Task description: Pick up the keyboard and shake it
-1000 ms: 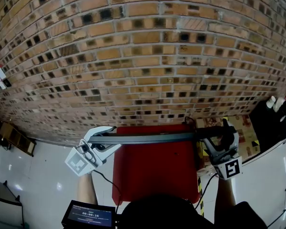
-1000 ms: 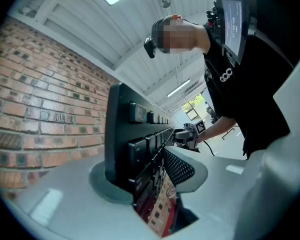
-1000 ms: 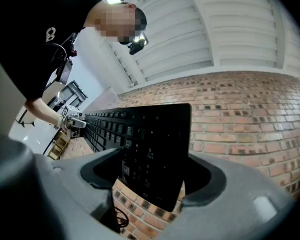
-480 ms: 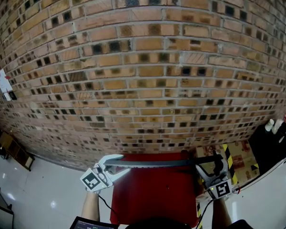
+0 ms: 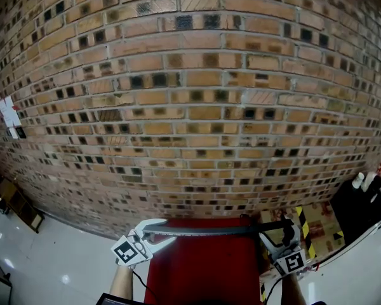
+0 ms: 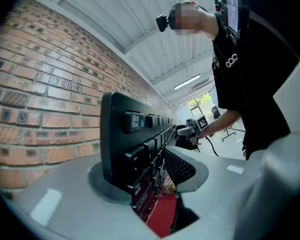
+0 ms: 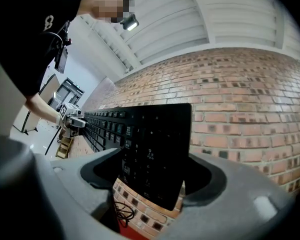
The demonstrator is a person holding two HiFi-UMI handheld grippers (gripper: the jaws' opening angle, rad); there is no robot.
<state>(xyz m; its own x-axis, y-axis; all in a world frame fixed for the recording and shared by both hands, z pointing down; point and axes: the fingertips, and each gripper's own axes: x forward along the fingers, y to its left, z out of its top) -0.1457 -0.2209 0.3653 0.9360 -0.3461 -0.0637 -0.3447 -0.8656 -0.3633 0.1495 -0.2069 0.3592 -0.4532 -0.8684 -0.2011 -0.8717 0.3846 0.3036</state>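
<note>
Both claws are coming down with the keyboard (image 5: 209, 231): in the head view they are sitting lower than a second ago, and more of the brick wall (image 5: 190, 107) is showing above them. Far on the left, a little white paper (image 5: 9, 116) is sticking to the wall, and the shiny white floor (image 5: 63, 259) is showing below it. Next, the left claw (image 5: 153, 231) is squeezing the left end of the keyboard. In the left gripper view one grey jaw is pressing on the black back and the other jaw is pressing on the keys. The keyboard is standing on its long edge, so from above it is looking like a thin dark bar. It is running level from left to right, near the wall, with its keys facing the person. It is hanging in the air over the far edge of the red table top (image 5: 203, 269), not touching it. On the right, the right claw (image 5: 280, 235) is squeezing the other end the same way, with the end sitting tight between its two jaws. A curly black wire (image 7: 122, 211) is showing under that end. Farther right, a box with yellow and black stripes (image 5: 308, 224) is sitting beside the table.
</note>
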